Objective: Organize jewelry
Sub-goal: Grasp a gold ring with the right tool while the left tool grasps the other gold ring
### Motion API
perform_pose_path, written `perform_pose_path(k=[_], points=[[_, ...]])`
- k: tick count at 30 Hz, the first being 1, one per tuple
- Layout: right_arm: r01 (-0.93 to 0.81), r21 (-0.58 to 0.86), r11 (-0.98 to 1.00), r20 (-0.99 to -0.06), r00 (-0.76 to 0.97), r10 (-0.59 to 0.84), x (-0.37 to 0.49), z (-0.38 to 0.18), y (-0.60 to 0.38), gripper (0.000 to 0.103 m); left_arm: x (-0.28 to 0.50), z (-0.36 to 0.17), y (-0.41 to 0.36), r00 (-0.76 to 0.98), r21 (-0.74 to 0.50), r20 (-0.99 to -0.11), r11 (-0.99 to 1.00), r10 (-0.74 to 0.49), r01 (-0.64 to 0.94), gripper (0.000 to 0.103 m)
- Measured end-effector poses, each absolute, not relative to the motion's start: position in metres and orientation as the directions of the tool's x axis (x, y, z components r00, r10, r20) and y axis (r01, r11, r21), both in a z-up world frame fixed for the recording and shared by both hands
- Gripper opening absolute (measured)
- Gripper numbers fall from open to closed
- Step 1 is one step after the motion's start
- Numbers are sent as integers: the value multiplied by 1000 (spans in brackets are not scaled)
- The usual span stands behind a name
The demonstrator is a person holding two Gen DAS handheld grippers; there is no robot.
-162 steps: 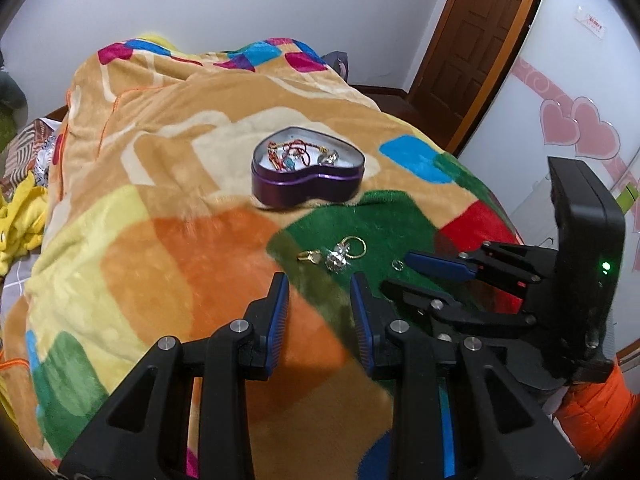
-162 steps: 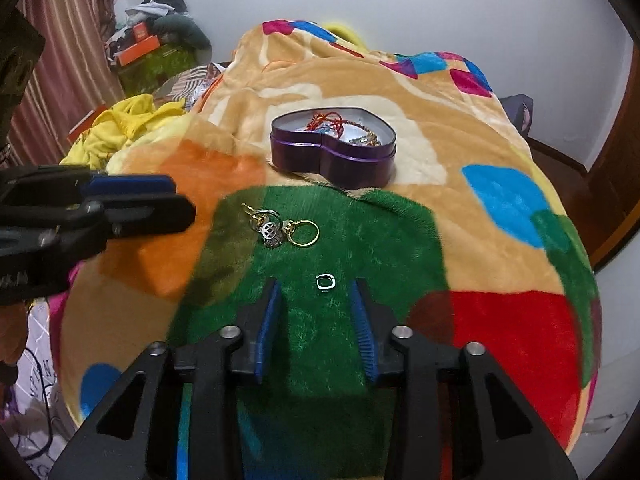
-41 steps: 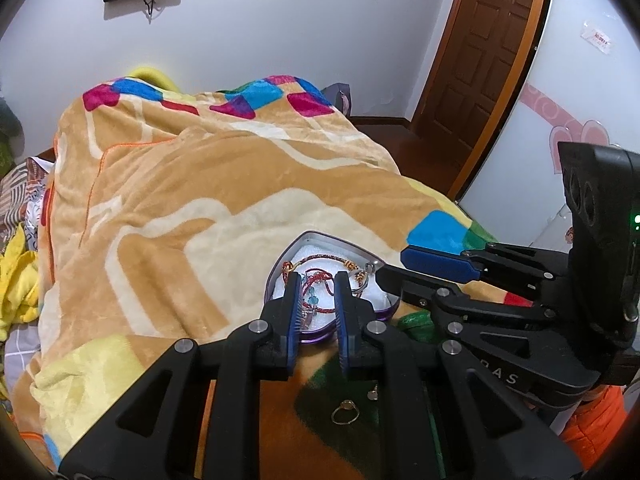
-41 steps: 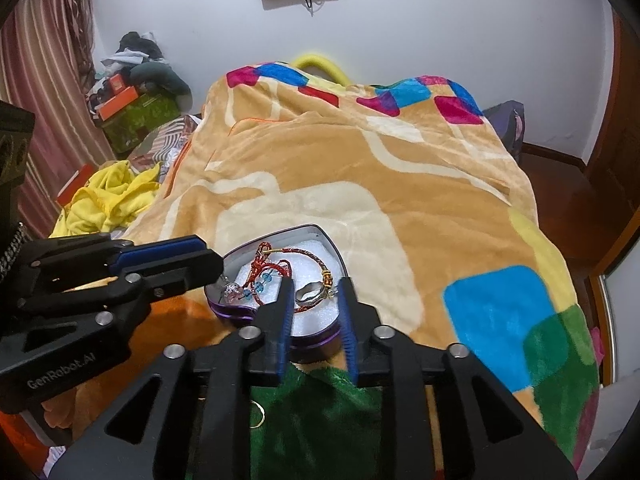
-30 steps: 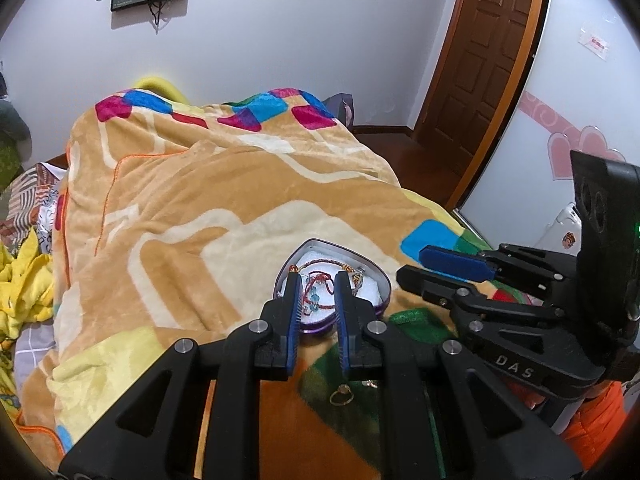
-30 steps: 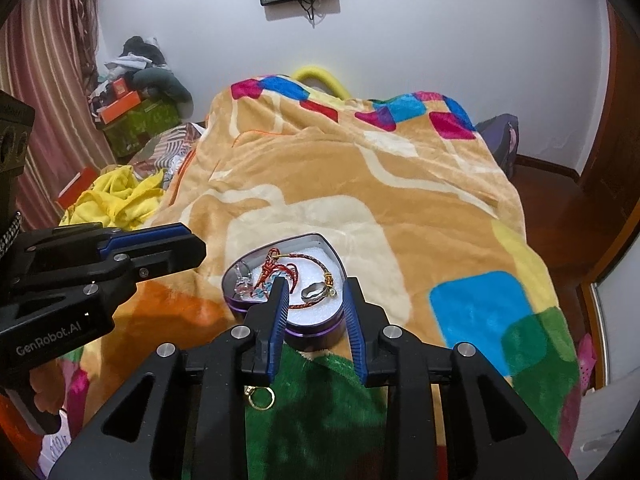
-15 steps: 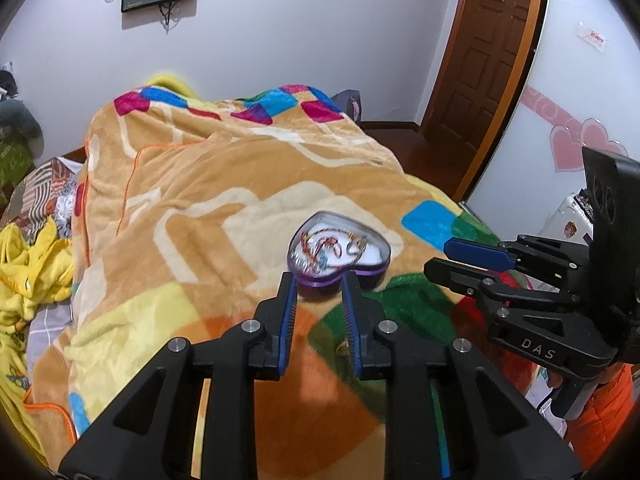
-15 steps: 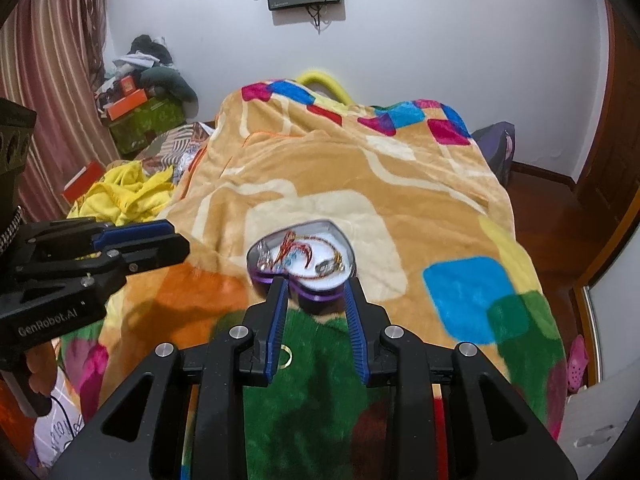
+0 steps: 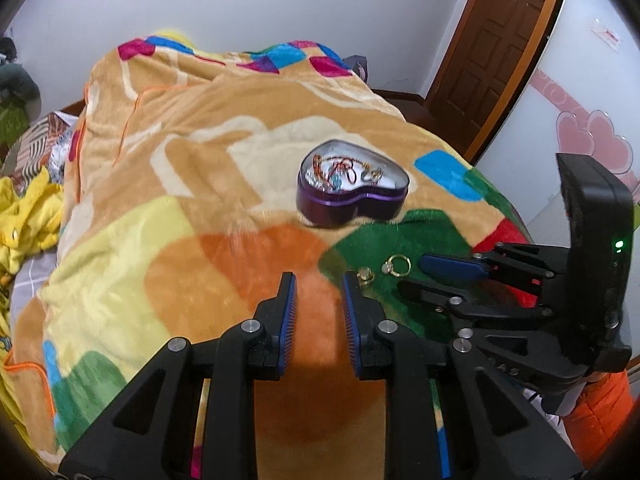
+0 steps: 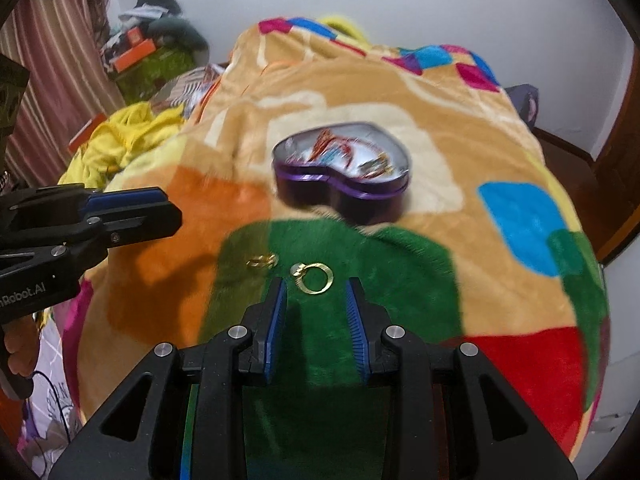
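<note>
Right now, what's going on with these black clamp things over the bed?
A person holds two black grippers over a colourful fleece blanket, tidying jewelry into a purple heart-shaped tin that already holds bracelets. Both grippers are empty, jaws apart. The right gripper is just short of a gold ring on the green patch. The left gripper is beside a smaller gold piece.

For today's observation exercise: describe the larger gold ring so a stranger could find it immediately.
Start at the purple heart-shaped tin on the blanket. On the green patch before it lies the larger gold ring, a wide open hoop; the smaller gold piece beside it is more compact.
</note>
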State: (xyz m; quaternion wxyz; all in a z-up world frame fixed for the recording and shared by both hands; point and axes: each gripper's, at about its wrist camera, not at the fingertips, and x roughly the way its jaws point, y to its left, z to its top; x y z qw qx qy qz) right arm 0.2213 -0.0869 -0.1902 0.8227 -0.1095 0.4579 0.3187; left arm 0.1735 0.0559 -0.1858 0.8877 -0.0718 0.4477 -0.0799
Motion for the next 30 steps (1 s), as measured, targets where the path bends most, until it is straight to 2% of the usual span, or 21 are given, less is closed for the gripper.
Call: perform_pose_path(k=[4,21,24,30], points=[[-624,84,777,-835,381,396,224,-199,-80,27,173,-191,53,574,-202,-790,976,-213,84,22],[-636,118,763,-785,411,464,222,-197,-94,23,191,-207,24,523,-205,-816,969,-246,136,22],[-616,120,779,-776,431,460,225,-194,-103,23,197,-215,19,510,-198,-827,971,-238,132,26],[-569,140,810,-764,459,454,232,-187,-123,23,205,-226,9,505,-174,-837,977,-213,124,27]])
